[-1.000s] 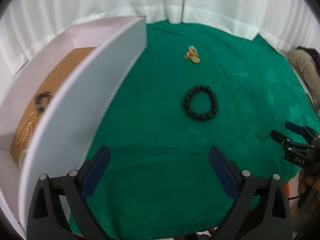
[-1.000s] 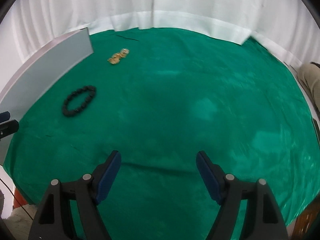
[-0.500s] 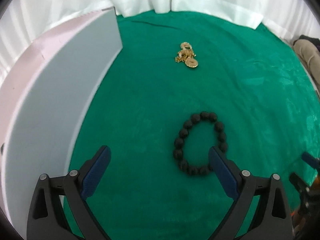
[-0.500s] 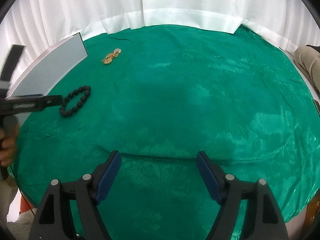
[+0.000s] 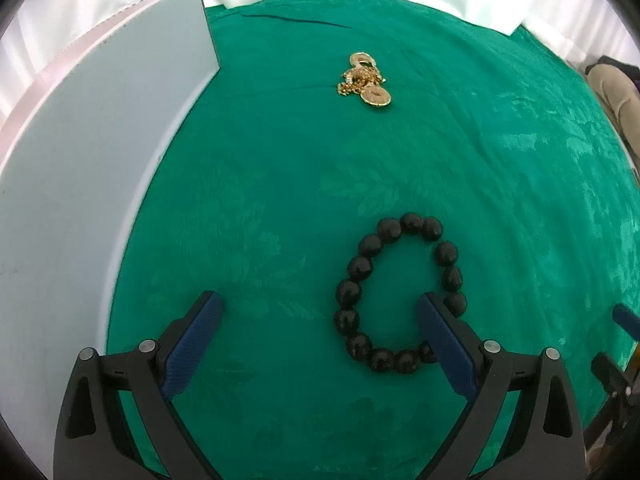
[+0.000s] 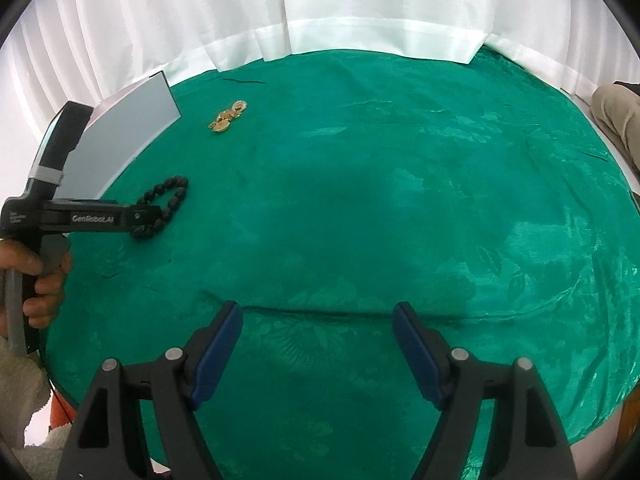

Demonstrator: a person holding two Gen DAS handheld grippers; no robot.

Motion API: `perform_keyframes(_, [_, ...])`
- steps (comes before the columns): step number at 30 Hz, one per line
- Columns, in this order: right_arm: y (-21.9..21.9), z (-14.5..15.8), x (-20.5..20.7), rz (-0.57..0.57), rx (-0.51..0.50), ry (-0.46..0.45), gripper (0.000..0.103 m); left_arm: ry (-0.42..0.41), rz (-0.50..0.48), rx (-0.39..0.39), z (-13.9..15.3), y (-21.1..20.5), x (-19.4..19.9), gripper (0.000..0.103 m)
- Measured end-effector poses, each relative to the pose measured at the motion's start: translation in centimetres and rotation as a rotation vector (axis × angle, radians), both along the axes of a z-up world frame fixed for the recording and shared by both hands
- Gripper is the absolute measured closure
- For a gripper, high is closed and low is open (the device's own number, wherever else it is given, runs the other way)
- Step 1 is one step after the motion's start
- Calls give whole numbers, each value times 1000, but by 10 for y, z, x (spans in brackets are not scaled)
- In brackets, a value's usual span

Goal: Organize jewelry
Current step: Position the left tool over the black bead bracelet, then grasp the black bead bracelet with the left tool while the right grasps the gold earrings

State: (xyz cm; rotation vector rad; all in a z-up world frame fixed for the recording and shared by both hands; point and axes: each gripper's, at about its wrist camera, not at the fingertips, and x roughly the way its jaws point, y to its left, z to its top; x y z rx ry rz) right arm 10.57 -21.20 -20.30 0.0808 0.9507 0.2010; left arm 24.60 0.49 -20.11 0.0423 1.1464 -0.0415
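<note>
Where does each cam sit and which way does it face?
Left wrist: on the left tongs, low over the green cloth, facing the black bead bracelet; both open fingers show.
Right wrist: on the right tongs, higher, facing across the cloth toward the white curtain; its fingers, the left tongs and the person's hand show.
Shared: bracelet, gold chain jewelry, white box.

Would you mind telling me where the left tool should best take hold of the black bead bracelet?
Probably the bracelet's right-hand strand, from above. It lies flat as an open loop, and the open left tool's right finger is already over that side, so one finger can go inside, one outside.
</note>
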Motion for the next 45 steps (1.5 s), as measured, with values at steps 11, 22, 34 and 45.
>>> perform_keyframes(11, [2, 1, -2, 3, 9, 2, 24, -9, 7, 6, -1, 1, -3, 3])
perform_keyframes(22, [3, 0, -2, 2, 12, 12, 24, -20, 0, 6, -4, 4, -3, 0])
perform_keyframes(34, [7, 1, 0, 12, 9, 14, 24, -21, -20, 3, -5, 6, -1, 0])
perform_keyframes(45, [8, 1, 0, 15, 12, 16, 24, 6, -26, 6, -4, 5, 5, 0])
